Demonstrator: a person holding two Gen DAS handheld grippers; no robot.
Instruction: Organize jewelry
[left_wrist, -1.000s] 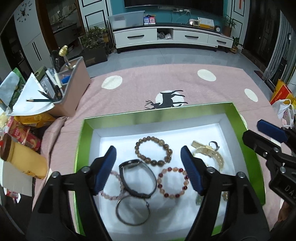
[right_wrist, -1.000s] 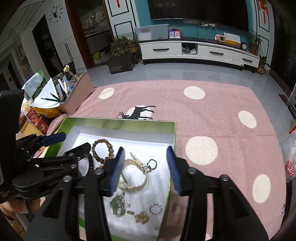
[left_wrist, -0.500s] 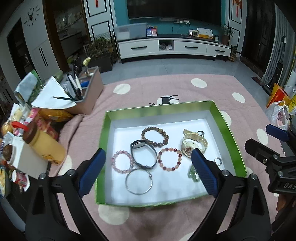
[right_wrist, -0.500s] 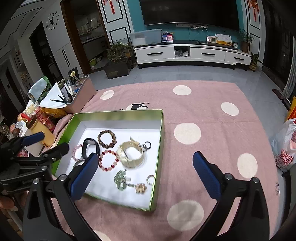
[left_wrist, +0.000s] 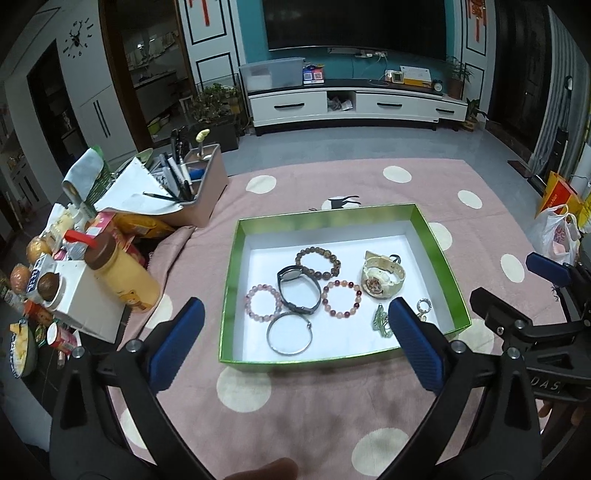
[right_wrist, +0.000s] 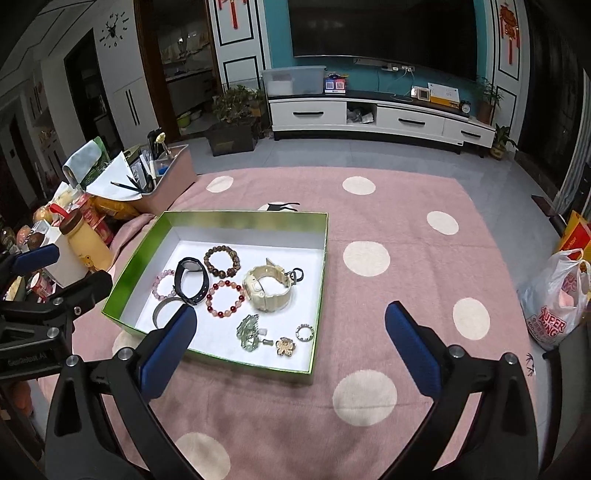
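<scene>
A green box (left_wrist: 325, 221) with a white floor lies on the pink dotted cloth. In it lie a brown bead bracelet (left_wrist: 319, 263), a black watch (left_wrist: 298, 291), a pink bracelet (left_wrist: 263, 302), a red bracelet (left_wrist: 341, 299), a silver bangle (left_wrist: 290, 333), a cream watch (right_wrist: 267, 290), a green pendant (right_wrist: 248, 334), a ring (right_wrist: 306, 332) and a gold flower brooch (right_wrist: 285, 346). My left gripper (left_wrist: 295, 347) hovers above the box's near edge, its jaws opening wide and holding nothing. My right gripper (right_wrist: 291, 325) hangs open and empty over the box's near right corner.
A pen holder box (left_wrist: 199, 184) with pens and papers stands at the back left. Snack packets, a yellow jar (left_wrist: 122, 277) and a white carton crowd the left edge. A plastic bag (right_wrist: 557, 295) lies on the floor at the right. A finger shows at the left view's bottom edge.
Both grippers have opened wide and drawn back and up from the box, so the whole box now shows. The jewelry inside has not moved.
</scene>
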